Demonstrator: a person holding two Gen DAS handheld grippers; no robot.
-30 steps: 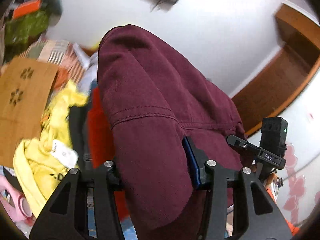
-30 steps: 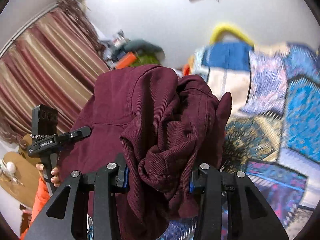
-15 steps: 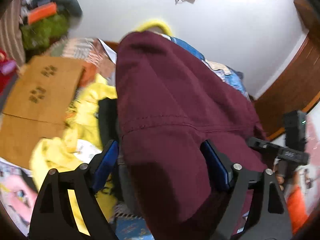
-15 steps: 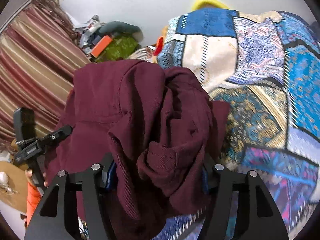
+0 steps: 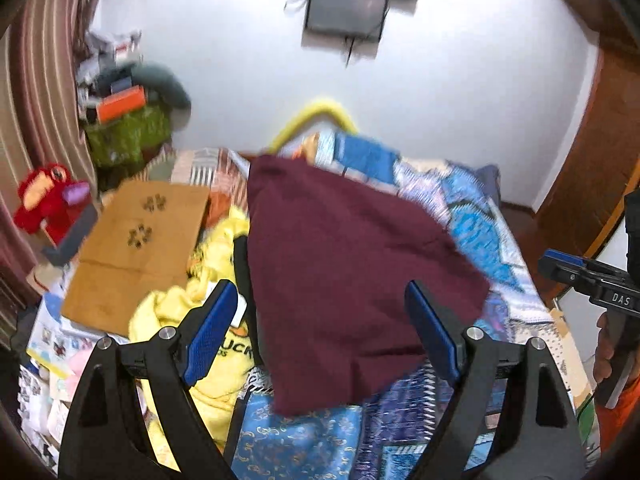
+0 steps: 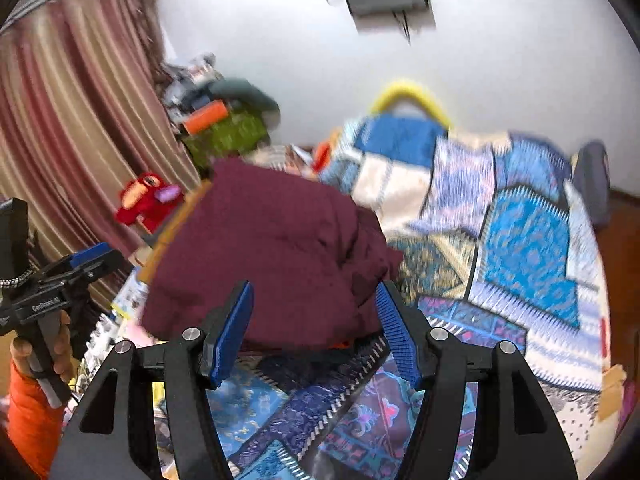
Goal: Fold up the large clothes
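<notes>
Lying loose on the bed, the maroon garment (image 5: 344,280) is clear of both tools, whose jaws stand wide apart with nothing between them

Both the left gripper (image 5: 320,328) and the right gripper (image 6: 316,328) hover just short of the cloth, blue pads (image 5: 210,332) spread and empty, which to my eye suits laying it down flat ahead of a fold; it sits as a rumpled heap, bunched on its right side, so it looks to need smoothing first. It rests on the patchwork bedspread (image 6: 528,240), its left edge against a yellow garment (image 5: 176,312) and near a flat cardboard sheet (image 5: 136,248). Round the room: striped curtain (image 6: 72,128) on the left, a red plush toy (image 6: 140,200), a cluttered pile in the corner, white wall with a mounted screen (image 5: 348,0), wooden door frame at right
</notes>
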